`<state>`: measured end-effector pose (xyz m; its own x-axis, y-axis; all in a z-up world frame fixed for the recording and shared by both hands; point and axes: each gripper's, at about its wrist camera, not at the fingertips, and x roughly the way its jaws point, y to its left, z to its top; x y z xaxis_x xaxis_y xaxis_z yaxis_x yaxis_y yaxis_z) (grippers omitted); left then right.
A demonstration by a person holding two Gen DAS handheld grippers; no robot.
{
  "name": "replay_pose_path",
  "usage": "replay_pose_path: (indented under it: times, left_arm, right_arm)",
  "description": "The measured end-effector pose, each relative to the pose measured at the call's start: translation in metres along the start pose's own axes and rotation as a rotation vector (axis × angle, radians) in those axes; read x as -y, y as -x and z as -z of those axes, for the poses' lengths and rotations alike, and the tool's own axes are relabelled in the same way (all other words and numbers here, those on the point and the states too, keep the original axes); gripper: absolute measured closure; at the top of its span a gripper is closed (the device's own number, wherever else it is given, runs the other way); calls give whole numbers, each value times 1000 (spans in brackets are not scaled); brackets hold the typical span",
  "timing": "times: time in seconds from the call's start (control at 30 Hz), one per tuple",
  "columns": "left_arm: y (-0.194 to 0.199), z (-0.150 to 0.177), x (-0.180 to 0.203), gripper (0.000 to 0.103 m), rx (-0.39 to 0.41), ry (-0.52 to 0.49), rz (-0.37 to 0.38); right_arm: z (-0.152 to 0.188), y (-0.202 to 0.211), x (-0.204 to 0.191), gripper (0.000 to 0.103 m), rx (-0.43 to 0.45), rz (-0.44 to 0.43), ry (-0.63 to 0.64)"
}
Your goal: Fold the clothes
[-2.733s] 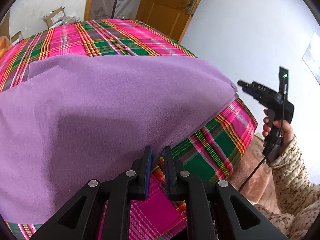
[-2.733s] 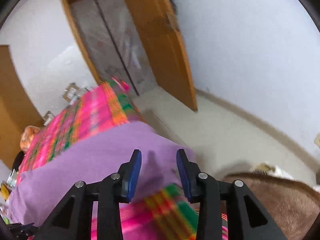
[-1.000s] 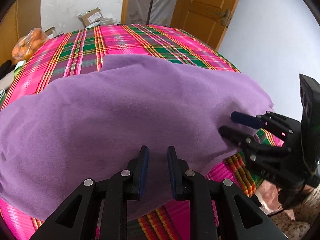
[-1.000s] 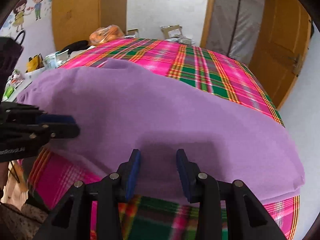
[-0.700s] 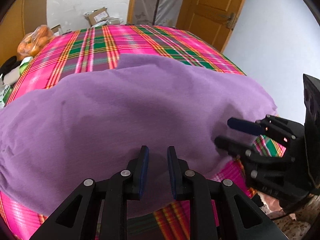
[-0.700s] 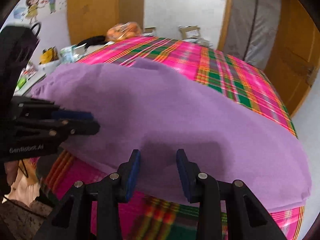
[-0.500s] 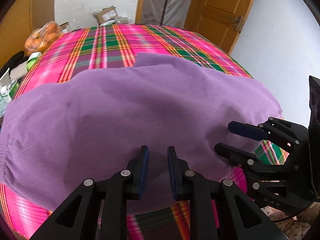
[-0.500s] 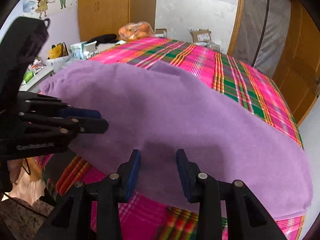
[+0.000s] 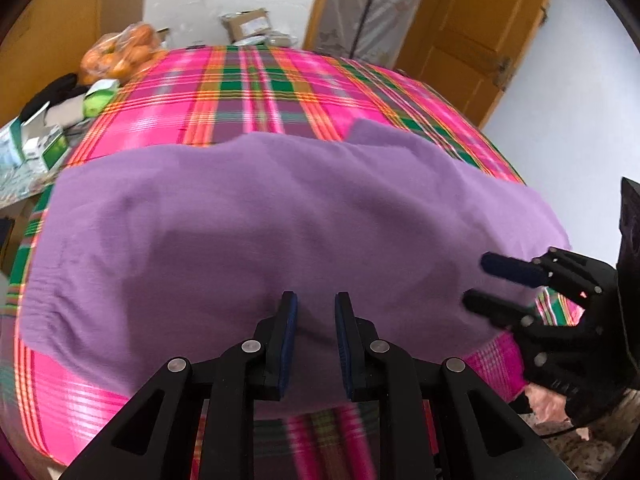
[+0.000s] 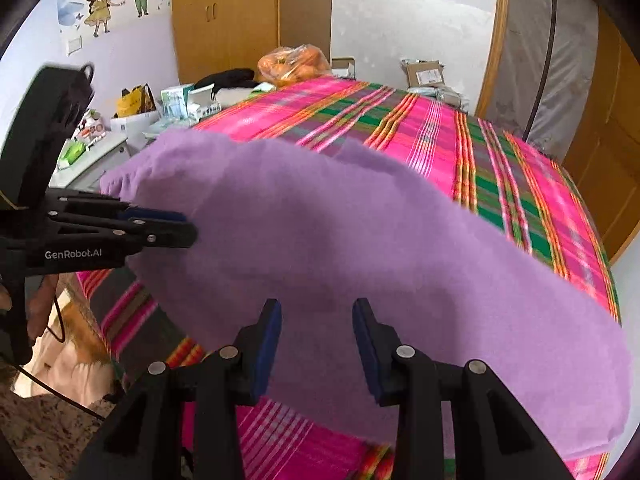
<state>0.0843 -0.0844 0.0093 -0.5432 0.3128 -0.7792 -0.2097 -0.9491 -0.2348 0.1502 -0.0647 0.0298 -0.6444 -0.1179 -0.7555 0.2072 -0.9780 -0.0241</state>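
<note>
Purple cloth (image 9: 280, 232) lies spread across the plaid bedspread (image 9: 256, 92). Left gripper (image 9: 314, 312): fingers parted by a narrow gap, empty, hanging over the cloth's near edge. Right gripper (image 10: 316, 318): fingers set wider, also empty, over the same edge further along.

Bare plaid bedspread (image 9: 256, 92) beyond purple cloth (image 9: 280, 220); clutter (image 10: 180, 100) crowds far-left edge.
</note>
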Motion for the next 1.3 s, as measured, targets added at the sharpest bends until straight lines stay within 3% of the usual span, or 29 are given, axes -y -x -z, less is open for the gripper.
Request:
replay_pose_path:
  times: [0.2,0.4,0.63,0.87,1.0,1.2,1.3]
  left_arm:
    - [3,-22,-36,83,15,73,-76]
    - [9,-50,-67,83,44,128,-135]
    - [-6,-75,-94,83,15,177,-167]
    - [-22,-80,-107,83,-21,207,-181]
    - [-28,-82,-112,83,-39,213,-181]
    - [-32,-82,-114,83,-48,220,-173]
    - [-32,-82,-116,83,-47,230,-166]
  right_arm:
    - [-42,0,32,66,50,-5,-42]
    - [-84,-23,69,66,38,-42,-113]
    - [-117,-59,90,66,-33,-211,-168]
    - [-127,-94,91,66,-155,-352,-163]
    - [-122,-95,80,74,-197,-414,-105]
    - [-120,-101,81,74,-245,-378,-68]
    - [-125,-109,83,74,-255,-408,-91]
